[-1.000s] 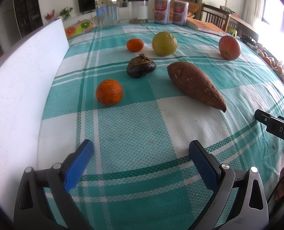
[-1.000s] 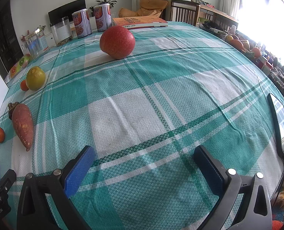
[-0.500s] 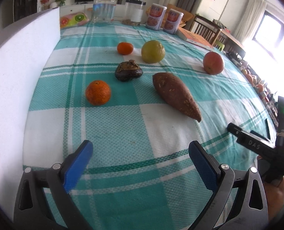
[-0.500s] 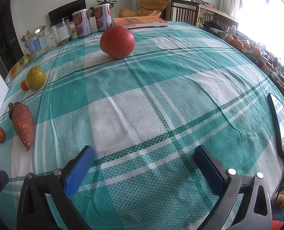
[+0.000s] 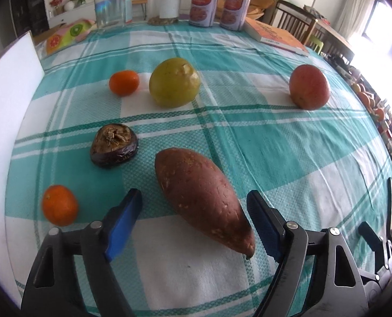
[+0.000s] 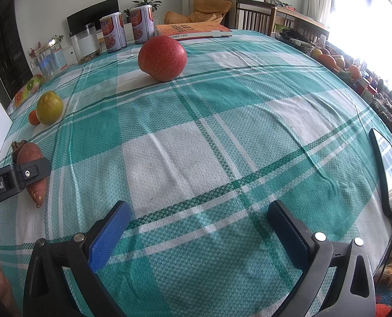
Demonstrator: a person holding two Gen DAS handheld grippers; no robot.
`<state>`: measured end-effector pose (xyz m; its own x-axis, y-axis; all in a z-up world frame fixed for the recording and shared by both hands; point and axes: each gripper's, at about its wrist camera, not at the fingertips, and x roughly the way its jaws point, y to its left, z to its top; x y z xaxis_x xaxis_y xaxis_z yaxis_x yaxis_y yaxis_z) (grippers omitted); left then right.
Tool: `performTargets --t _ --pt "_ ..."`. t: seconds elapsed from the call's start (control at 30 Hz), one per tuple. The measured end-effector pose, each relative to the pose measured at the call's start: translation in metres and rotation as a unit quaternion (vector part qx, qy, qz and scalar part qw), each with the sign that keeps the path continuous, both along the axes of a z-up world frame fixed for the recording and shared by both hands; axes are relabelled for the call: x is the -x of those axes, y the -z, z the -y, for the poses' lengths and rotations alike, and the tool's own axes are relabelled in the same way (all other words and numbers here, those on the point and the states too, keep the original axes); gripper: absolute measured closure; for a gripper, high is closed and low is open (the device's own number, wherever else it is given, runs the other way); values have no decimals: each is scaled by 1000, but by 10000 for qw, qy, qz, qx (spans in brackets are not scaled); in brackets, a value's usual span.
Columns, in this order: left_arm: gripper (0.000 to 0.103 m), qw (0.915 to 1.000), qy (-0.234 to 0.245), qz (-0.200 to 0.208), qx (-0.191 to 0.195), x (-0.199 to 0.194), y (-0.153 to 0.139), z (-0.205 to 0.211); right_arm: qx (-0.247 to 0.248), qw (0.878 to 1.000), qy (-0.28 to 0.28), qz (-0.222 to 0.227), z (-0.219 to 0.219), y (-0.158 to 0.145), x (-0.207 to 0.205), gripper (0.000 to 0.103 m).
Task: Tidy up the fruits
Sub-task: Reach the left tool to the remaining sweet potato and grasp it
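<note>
My left gripper [image 5: 196, 214] is open, its blue pads on either side of the near end of a reddish-brown sweet potato [image 5: 201, 195], apart from it. Around it lie a near orange mandarin [image 5: 59, 204], a dark shrivelled fruit [image 5: 114, 145], a far mandarin [image 5: 124, 82], a yellow-green fruit [image 5: 174, 82] and a red fruit [image 5: 309, 87]. My right gripper [image 6: 198, 227] is open and empty over bare cloth. In the right wrist view the red fruit [image 6: 162, 58] lies ahead, the sweet potato [image 6: 33, 169] at far left, partly behind the left gripper's body.
The checked teal tablecloth [image 5: 288, 142] covers the table. A white board [image 5: 5, 100] stands along the left edge. Jars [image 5: 112, 5], two cans [image 5: 205, 5] and a book [image 5: 277, 35] line the far side. A phone [image 6: 388, 174] lies at the right edge.
My left gripper has moved forward and to the right, so its jaws now flank the sweet potato's near end. The right gripper has stayed still and open.
</note>
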<state>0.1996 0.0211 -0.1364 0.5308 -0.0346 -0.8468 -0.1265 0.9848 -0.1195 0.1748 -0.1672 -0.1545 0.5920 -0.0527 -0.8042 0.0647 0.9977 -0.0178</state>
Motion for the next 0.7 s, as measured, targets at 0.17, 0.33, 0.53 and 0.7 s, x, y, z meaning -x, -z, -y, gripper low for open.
performTargets --t 0.17,0.33,0.53,0.7 --pt "46 9996 175 51 -200 1 -2 5 -1 10000 -1 -1 0 0 0 0" --pt "61 9990 412 -38 -165 11 -6 7 -3 10000 -3 -1 0 0 0 0" --pt "61 9965 819 -88 130 57 -22 2 -2 10000 -2 -1 0 0 0 0" --pt "61 9933 1122 -254 82 106 -26 -5 -3 10000 -2 -1 0 0 0 0"
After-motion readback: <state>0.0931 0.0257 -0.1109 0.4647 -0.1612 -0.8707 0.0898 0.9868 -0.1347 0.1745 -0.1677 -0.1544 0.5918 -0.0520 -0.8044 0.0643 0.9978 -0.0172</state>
